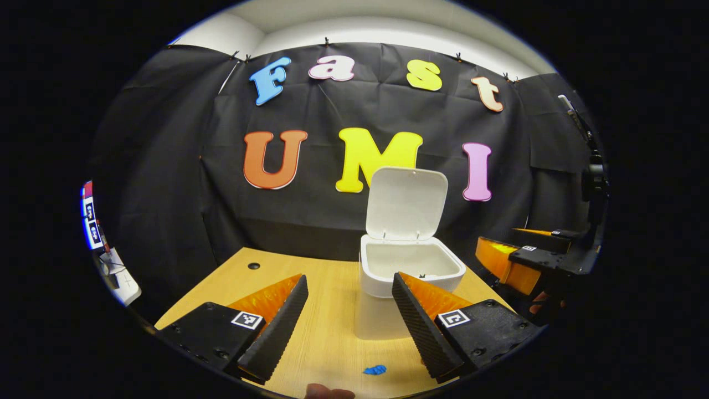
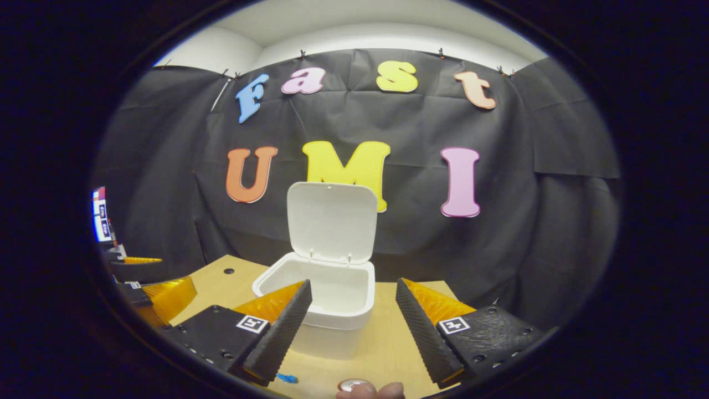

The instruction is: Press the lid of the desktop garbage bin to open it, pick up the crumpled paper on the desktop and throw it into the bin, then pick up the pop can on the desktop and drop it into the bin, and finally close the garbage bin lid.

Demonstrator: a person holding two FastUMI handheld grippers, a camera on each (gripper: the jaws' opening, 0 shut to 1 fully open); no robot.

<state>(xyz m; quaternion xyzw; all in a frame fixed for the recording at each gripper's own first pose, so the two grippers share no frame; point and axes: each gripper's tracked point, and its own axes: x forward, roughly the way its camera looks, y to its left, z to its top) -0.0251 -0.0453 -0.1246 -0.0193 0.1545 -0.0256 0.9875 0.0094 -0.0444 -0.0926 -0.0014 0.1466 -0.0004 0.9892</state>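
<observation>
The white desktop bin (image 1: 388,277) stands on the wooden table with its lid (image 1: 407,202) raised upright at the back. In the left gripper view my left gripper (image 1: 349,302) is open, its fingers empty, short of the bin and slightly left of it. My right gripper (image 1: 526,263) shows to the right of the bin, held at about rim height. In the right gripper view the bin (image 2: 332,316) sits just ahead with its lid (image 2: 331,221) up, and my right gripper (image 2: 354,310) is open and empty. A small shiny round thing (image 2: 353,384) lies at the bottom edge.
The table (image 1: 327,338) has a small blue mark (image 1: 375,369) near its front and a dark round hole (image 1: 253,266) at the back left. A fingertip (image 2: 382,390) shows at the bottom edge. My left gripper (image 2: 152,291) appears far left. The black cloth wall stands close behind the bin.
</observation>
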